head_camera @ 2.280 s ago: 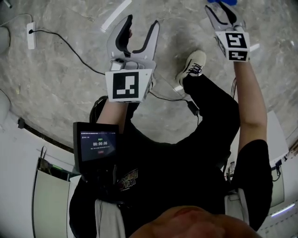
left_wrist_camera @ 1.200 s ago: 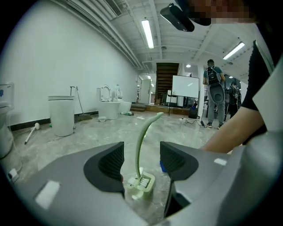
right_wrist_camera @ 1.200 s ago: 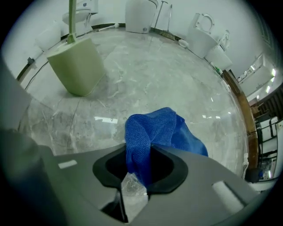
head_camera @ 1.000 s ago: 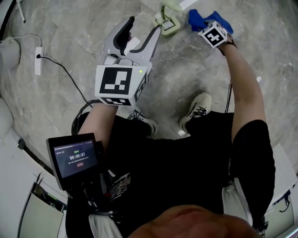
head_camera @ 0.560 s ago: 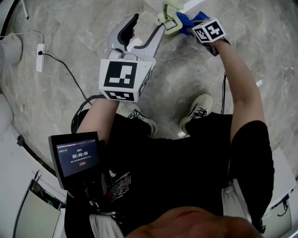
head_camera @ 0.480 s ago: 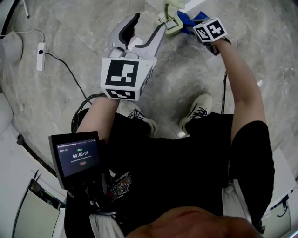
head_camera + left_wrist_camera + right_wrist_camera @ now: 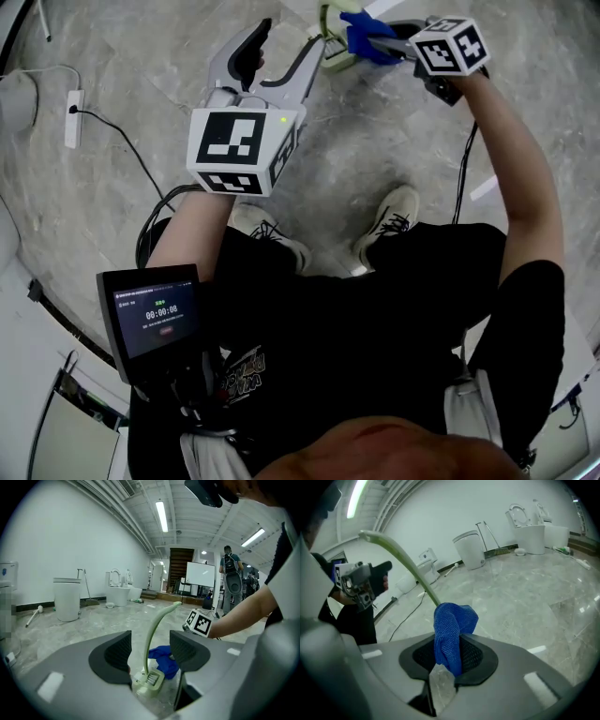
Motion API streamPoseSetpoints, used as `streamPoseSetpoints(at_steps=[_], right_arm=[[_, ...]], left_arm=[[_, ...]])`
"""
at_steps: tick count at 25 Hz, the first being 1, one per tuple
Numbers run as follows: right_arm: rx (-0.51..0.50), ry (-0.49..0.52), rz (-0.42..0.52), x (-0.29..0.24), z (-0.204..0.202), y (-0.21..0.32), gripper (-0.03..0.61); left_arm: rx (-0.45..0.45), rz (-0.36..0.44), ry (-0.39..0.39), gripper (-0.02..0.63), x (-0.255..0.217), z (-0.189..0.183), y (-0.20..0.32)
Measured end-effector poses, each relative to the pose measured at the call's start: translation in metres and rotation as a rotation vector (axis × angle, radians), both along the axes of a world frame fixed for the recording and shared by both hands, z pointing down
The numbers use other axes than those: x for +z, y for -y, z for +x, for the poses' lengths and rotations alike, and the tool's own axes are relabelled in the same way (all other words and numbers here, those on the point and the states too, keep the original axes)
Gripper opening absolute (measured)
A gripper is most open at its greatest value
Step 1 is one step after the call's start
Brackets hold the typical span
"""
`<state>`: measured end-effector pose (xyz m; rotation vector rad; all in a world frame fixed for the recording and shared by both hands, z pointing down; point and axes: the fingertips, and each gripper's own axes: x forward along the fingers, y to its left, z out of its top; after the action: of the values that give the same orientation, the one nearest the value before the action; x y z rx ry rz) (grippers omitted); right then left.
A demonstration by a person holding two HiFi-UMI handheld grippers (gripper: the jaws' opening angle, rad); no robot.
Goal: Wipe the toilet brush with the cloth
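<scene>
A pale green toilet brush (image 7: pixel 151 620) with a long curved handle stands on the stone floor, its head (image 7: pixel 149 681) down. In the head view the brush (image 7: pixel 330 54) is at the top, just past my left gripper (image 7: pixel 281 42). That gripper (image 7: pixel 151 651) is open and holds nothing; the brush lies beyond its jaws. My right gripper (image 7: pixel 452 656) is shut on a bunched blue cloth (image 7: pixel 451 627). The cloth touches the green handle (image 7: pixel 401 555). In the head view my right gripper (image 7: pixel 394 39) holds the blue cloth (image 7: pixel 364 37) beside the brush.
A power strip (image 7: pixel 70 117) and black cable lie on the floor at left. The person's shoes (image 7: pixel 389 220) stand below the grippers. Along the far wall are a white bin (image 7: pixel 67 599) and toilets (image 7: pixel 119 590). A person (image 7: pixel 229 576) stands in the background.
My right gripper has risen with the blue cloth from near the brush head and has tilted and rolled. The left gripper has hardly moved.
</scene>
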<state>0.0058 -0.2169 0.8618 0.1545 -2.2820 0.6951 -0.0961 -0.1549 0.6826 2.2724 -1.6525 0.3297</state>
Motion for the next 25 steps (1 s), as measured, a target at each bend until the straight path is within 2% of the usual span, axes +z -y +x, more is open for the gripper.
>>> streamPoseSetpoints(at_steps=[5,9,12,17,20,22,25], right_arm=[[-0.027,0.159,-0.045,-0.057,-0.005,-0.026,0.095],[-0.048,0.195,-0.123,-0.056,0.001,-0.066,0.095],[-0.072,0.120,-0.195,-0.019,0.007,-0.096,0.095],[-0.068,-0.133,-0.300,0.074,0.018,-0.136,0.095],[-0.063,-0.249,-0.281,0.115,0.021,-0.139,0.095],[-0.014,-0.274,-0.260,0.130,0.017,-0.127,0.095],[0.077,-0.254,-0.266,0.137,0.009,-0.111,0.095]], left_arm=[[-0.006,0.008,0.001,0.259,0.000,-0.002,-0.002],[-0.010,0.016,0.005,0.259,0.000,-0.005,-0.006],[-0.018,0.023,0.003,0.258,-0.002,-0.009,-0.007],[-0.024,0.021,-0.001,0.259,-0.004,-0.010,-0.007],[-0.016,0.020,0.010,0.259,-0.004,-0.008,-0.009],[-0.015,0.020,0.015,0.259,-0.004,-0.009,-0.010],[-0.024,0.015,0.017,0.259,-0.004,-0.011,-0.010]])
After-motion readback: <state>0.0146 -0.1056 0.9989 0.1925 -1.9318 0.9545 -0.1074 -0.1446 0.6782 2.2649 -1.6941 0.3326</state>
